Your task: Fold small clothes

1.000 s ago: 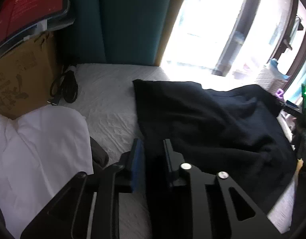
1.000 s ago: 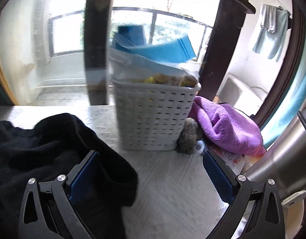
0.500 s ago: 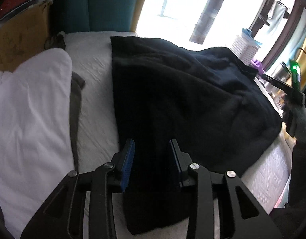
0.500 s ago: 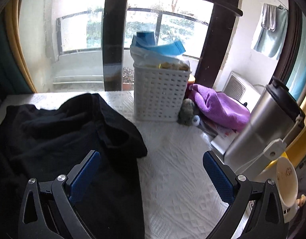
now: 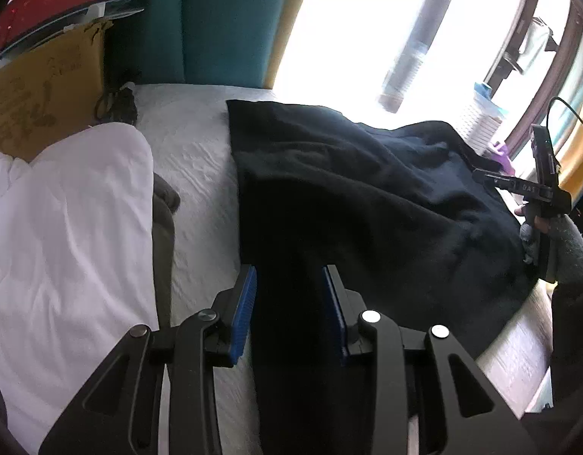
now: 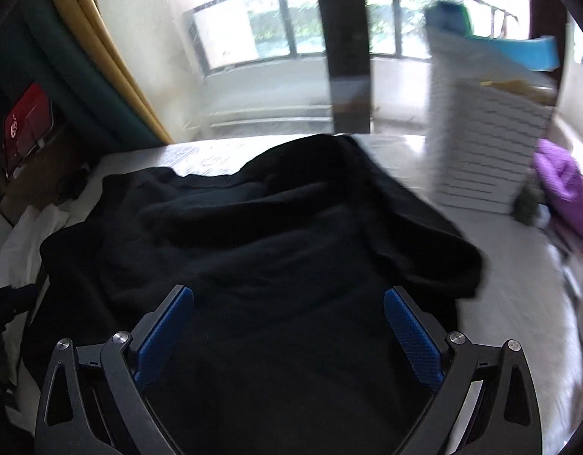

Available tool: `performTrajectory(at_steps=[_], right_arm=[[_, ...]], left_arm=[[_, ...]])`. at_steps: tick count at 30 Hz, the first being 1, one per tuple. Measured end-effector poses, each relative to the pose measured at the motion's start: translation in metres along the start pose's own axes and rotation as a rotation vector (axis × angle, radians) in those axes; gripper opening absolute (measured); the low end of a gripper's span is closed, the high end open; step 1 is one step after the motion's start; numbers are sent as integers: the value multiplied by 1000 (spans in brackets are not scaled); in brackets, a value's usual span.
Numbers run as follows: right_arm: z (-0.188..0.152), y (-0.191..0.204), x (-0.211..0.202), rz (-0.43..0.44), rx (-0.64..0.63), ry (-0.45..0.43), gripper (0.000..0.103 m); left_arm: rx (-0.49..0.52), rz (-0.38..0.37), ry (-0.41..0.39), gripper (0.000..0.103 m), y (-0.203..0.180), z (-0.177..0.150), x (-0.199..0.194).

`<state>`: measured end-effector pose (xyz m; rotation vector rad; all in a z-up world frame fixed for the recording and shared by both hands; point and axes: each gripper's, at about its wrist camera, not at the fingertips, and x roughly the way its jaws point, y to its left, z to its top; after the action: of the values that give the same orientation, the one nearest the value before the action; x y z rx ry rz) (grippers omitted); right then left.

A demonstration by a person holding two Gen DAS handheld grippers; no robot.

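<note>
Fabric of the black garment (image 5: 367,197) lies between my left gripper (image 5: 289,303) jaws, just opened to release; right gripper (image 6: 287,326) gapes wide above it, ready to grab.

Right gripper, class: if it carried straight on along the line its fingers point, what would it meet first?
Most likely the black garment, spread directly beneath and ahead of the open right gripper. The white basket stands off to the right, outside that line. Depth is hard to judge.
</note>
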<state>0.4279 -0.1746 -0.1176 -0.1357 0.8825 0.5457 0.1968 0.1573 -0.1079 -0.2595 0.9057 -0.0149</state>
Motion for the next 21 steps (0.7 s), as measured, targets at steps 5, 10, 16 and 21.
performTrajectory(at_steps=[5, 10, 16, 21], right_arm=[[24, -20, 21, -87, 32, 10, 101], [48, -49, 21, -161, 68, -30, 101], [59, -69, 11, -225, 83, -69, 101], [52, -71, 2, -261, 71, -80, 101]], left_arm=[[-15, 16, -1, 35, 10, 17, 18], [-3, 17, -1, 35, 10, 34, 31], [24, 16, -1, 35, 3, 45, 37], [27, 18, -6, 35, -1, 48, 35]])
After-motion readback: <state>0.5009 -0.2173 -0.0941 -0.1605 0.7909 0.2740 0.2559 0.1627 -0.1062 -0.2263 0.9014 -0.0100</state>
